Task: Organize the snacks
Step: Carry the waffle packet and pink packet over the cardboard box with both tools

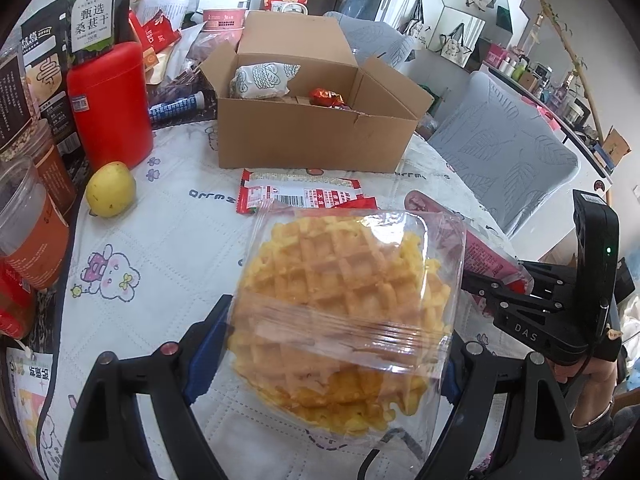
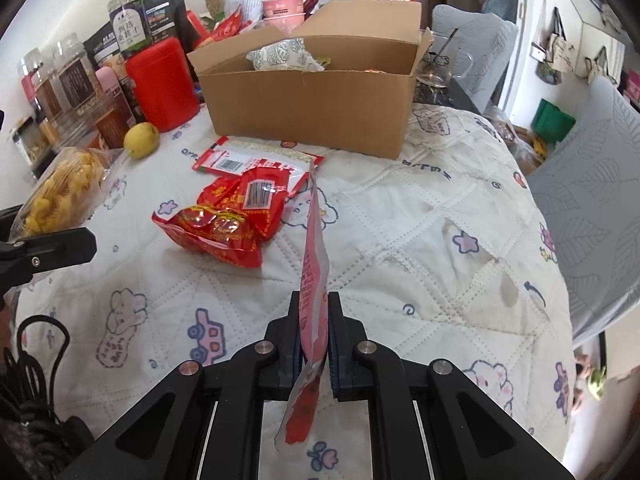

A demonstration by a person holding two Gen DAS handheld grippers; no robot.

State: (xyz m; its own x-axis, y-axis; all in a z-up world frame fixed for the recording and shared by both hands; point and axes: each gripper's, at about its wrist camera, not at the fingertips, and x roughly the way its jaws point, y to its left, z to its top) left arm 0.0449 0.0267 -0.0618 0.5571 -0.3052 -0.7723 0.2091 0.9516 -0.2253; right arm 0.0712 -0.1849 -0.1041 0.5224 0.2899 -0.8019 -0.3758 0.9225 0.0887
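Observation:
My left gripper (image 1: 332,352) is shut on a clear-wrapped waffle pack (image 1: 344,304) and holds it above the table; the pack also shows at the left of the right wrist view (image 2: 60,188). My right gripper (image 2: 314,344) is shut on a thin pink snack packet (image 2: 314,264) held on edge; the packet also shows in the left wrist view (image 1: 480,252). An open cardboard box (image 1: 316,136) stands at the back of the table with a white patterned packet (image 1: 260,76) and a red wrapped snack (image 1: 326,98) inside. Red snack packets (image 2: 228,224) lie in front of the box (image 2: 308,108).
A red canister (image 1: 110,104), a yellow fruit (image 1: 110,188) and several jars and bags (image 1: 32,200) crowd the left side. A flat red-and-white packet (image 1: 304,196) lies before the box. Grey-cushioned chairs (image 1: 504,152) stand to the right. The quilted tablecloth (image 2: 420,240) drops off at the right edge.

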